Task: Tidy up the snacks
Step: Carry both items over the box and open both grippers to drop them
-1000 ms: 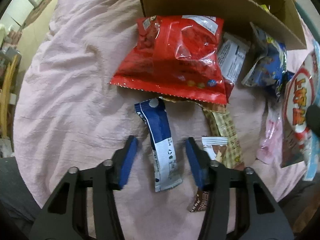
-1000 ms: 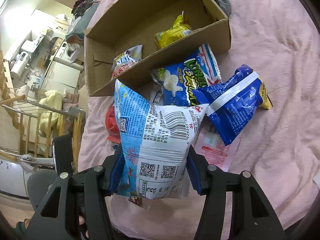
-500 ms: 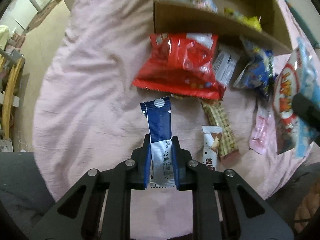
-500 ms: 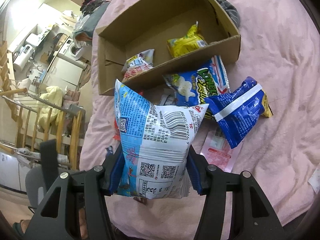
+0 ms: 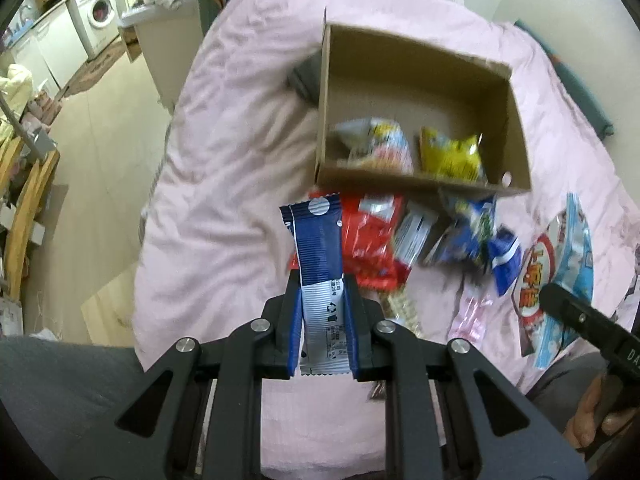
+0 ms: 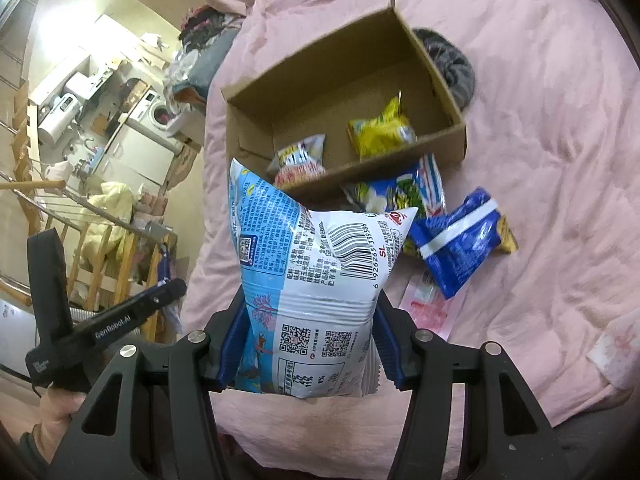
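1. The left gripper [image 5: 323, 332] was clamped nearly shut on a slim blue-and-white snack packet [image 5: 320, 264], lifted above the pink bedspread [image 5: 224, 184].
2. The right gripper [image 6: 308, 344] pinched a puffy light-blue snack bag [image 6: 312, 280], jaws partly apart.
3. Beyond, loose snacks lay near an open cardboard box [image 6: 436, 152] containing a yellow packet [image 6: 380, 130].

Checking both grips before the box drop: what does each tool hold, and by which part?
Left tool: slim navy-and-white packet, by its white lower end. Right tool: puffy blue-and-white bag, by its lower sides.
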